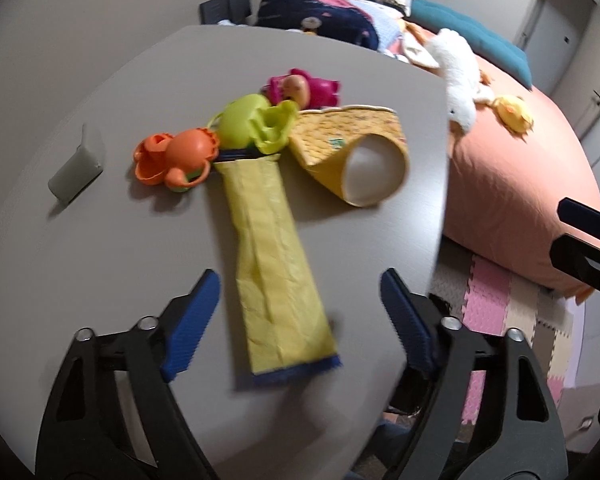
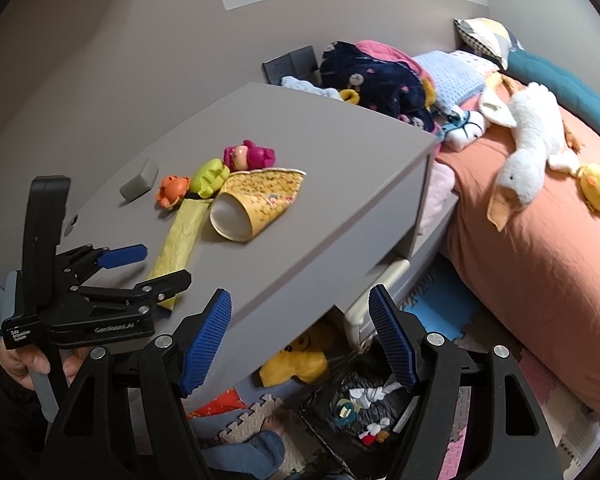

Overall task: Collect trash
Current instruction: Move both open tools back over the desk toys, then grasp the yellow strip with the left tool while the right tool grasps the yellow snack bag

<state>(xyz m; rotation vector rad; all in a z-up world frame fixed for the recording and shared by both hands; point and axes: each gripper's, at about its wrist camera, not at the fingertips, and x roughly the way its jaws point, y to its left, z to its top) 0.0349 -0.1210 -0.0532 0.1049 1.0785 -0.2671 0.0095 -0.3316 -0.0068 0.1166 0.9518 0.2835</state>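
Grippers first: left gripper (image 1: 300, 320) straddles the yellow wrapper's (image 1: 276, 276) near end, jaws apart, not pressing. Right gripper (image 2: 300, 336) hangs released off the grey table (image 2: 340, 184). Beyond the wrapper lies a tipped paper cup (image 1: 356, 148).

A gray table (image 2: 308, 152) stands by plain gray walls (image 2: 100, 40). On its right is a bed (image 2: 540, 240) with an orange cover. Soft puzzle mats (image 1: 496, 312) cover the floor.
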